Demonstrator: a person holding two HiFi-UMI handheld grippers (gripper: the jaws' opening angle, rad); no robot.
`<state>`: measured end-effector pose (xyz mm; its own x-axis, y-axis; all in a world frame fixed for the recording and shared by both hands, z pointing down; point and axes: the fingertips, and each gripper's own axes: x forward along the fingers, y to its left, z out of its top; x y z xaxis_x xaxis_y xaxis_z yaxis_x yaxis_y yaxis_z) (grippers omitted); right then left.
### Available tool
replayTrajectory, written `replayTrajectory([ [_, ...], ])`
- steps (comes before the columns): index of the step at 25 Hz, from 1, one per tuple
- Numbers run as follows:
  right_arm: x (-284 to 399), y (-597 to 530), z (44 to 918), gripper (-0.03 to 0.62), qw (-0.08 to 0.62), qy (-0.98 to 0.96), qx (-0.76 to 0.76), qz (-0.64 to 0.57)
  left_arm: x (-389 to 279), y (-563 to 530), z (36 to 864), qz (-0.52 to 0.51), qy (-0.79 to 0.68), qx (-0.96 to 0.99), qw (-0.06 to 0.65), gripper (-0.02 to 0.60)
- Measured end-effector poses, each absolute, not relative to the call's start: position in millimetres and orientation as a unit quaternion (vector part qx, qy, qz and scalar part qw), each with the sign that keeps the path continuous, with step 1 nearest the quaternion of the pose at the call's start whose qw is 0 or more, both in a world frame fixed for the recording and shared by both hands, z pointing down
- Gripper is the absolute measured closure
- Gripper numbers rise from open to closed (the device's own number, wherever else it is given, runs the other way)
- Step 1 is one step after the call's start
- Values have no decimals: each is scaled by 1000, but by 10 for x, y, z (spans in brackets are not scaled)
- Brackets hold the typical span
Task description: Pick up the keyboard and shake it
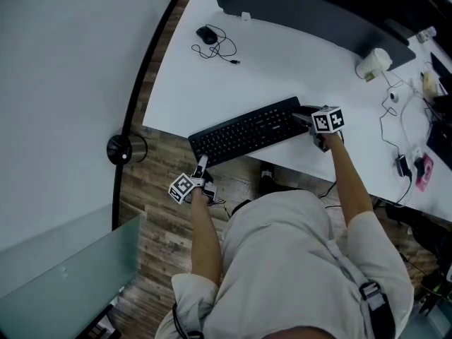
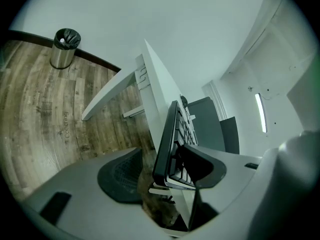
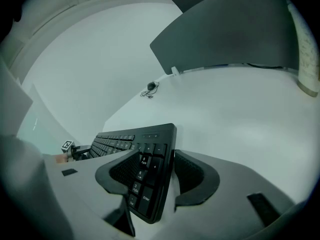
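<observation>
A black keyboard [image 1: 244, 131] lies on the white desk [image 1: 282, 69], its left end jutting past the front edge. My left gripper [image 1: 201, 165] straddles that left end. In the left gripper view the keyboard [image 2: 165, 139] stands edge-on between the left gripper [image 2: 161, 160] jaws, with a gap on its underside, so the jaws are open. My right gripper [image 1: 302, 116] is at the right end. In the right gripper view the number-pad end of the keyboard [image 3: 145, 149] sits between the right gripper [image 3: 156, 166] jaws, which are open, with a gap at the right pad.
A black mouse [image 1: 206, 35] with a loose cable lies at the desk's far left, before a dark divider panel [image 1: 304, 9]. A white cup [image 1: 373, 63] and cables [image 1: 406, 119] are on the right. A metal bin [image 1: 121, 149] stands on the wooden floor left of the desk.
</observation>
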<state>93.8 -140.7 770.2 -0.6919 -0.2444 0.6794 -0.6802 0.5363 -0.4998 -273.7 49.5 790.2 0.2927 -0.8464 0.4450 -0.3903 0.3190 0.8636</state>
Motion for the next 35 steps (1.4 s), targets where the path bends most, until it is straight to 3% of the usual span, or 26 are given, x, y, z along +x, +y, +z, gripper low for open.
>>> replayTrajectory([
  [3, 915, -1412, 7687, 350, 264, -824, 274, 419, -2713, 469, 7867, -212, -554, 552, 585, 321],
  [6, 926, -1384, 7638, 358, 236, -816, 252, 463, -2694, 404, 7779, -232, -537, 575, 572, 409],
  [14, 1028, -1216, 7563, 393, 200, -808, 220, 509, -2704, 272, 7487, -268, -463, 635, 557, 437],
  [24, 1163, -1404, 6984, 415, 16, -794, 234, 561, -2637, -478, 6711, -317, -358, 710, 517, 462],
  [29, 1228, -1571, 6608, 421, -60, -807, 240, 537, -2601, -1063, 6101, -377, -292, 749, 460, 492],
  [35, 1398, -1707, 6483, 418, -116, -800, 281, 517, -2402, -1488, 5408, -425, -191, 798, 383, 485],
])
